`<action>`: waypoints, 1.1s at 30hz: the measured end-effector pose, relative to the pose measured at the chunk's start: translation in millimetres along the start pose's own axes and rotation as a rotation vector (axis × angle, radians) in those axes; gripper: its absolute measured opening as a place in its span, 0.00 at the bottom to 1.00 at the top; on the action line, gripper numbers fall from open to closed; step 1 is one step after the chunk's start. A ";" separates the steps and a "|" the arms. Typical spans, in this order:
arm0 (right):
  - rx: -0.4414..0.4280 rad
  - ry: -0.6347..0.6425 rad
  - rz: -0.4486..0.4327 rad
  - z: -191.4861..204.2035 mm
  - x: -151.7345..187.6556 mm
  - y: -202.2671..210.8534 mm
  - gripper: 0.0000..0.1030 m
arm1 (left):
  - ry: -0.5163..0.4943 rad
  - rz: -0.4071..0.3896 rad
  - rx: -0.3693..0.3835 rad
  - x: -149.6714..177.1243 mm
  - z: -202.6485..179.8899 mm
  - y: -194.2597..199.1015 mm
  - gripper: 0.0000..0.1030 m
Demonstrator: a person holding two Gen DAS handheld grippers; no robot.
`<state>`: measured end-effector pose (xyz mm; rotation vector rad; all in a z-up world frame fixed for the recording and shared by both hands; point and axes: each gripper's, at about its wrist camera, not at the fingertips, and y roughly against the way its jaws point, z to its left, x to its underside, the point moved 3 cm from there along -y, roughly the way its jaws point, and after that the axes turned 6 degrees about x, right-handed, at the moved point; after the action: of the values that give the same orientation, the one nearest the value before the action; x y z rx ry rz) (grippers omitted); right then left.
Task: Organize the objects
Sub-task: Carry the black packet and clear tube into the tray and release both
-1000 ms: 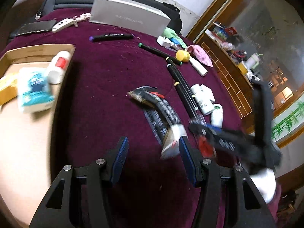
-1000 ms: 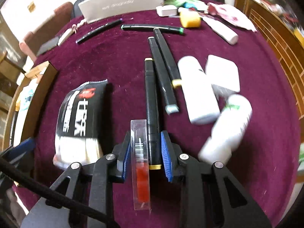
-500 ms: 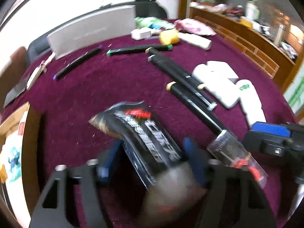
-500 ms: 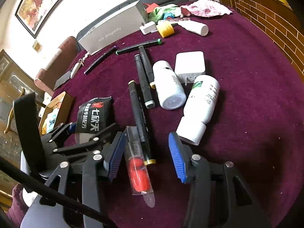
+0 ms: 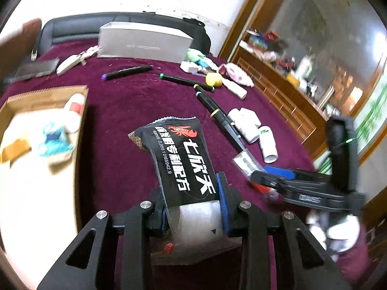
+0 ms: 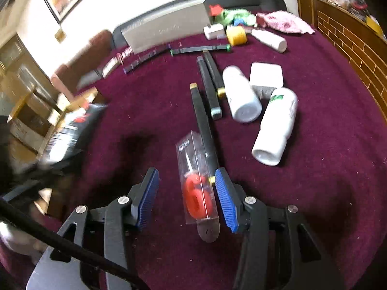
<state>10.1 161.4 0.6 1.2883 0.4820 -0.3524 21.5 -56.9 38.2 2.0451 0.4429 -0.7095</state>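
The left tongs (image 5: 193,207) pinch a black snack packet (image 5: 180,159) by its clear lower end, the jaws having just been closing on it; the packet is lifted off the maroon worktop (image 5: 125,111) and slants up toward a cardboard box (image 5: 46,91) at the left. The right tongs (image 6: 187,194) stand spread, having just been opening, with a clear packet of red-handled scissors (image 6: 197,183) lying between the pads on the worktop, close to the right pad; whether it touches cannot be told. A black marker (image 6: 203,123) lies just beside the scissors packet. Two white bottles (image 6: 275,125) lie further right.
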 end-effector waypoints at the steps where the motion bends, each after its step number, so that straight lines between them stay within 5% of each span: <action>1: 0.028 0.011 -0.011 2.4 -0.5 -1.5 0.49 | 0.011 -0.011 -0.002 0.8 2.1 3.2 0.27; 6: -0.192 0.086 0.000 39.5 0.5 11.8 0.48 | 0.024 -0.059 0.000 6.7 9.8 26.6 0.27; 10: -0.043 0.114 -0.020 42.9 -4.0 11.9 0.48 | 0.052 -0.097 0.020 9.8 20.5 44.8 0.27; 15: 0.010 0.178 0.042 56.4 7.8 -0.3 0.48 | 0.062 -0.131 0.018 17.4 35.3 64.8 0.28; 20: 0.156 0.282 0.054 68.5 19.0 -22.2 0.48 | 0.101 -0.161 -0.003 24.6 55.1 83.1 0.28; 22: 0.180 0.291 0.037 73.1 20.7 -21.0 0.36 | 0.120 -0.175 -0.013 27.7 63.6 91.3 0.28; 23: 0.168 0.273 0.042 73.7 19.8 -19.8 0.24 | 0.126 -0.182 -0.018 29.6 67.3 95.7 0.28; 28: 0.088 0.185 0.040 72.9 15.2 -6.8 0.24 | 0.152 -0.221 -0.066 39.9 89.4 119.3 0.28; 33: -0.084 0.118 0.023 94.7 -0.3 13.7 0.25 | 0.175 -0.226 -0.139 45.1 112.2 134.4 0.28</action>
<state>30.5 73.1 31.3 1.2364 0.5756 -0.2359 95.6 -221.6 47.1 1.9514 0.8120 -0.6162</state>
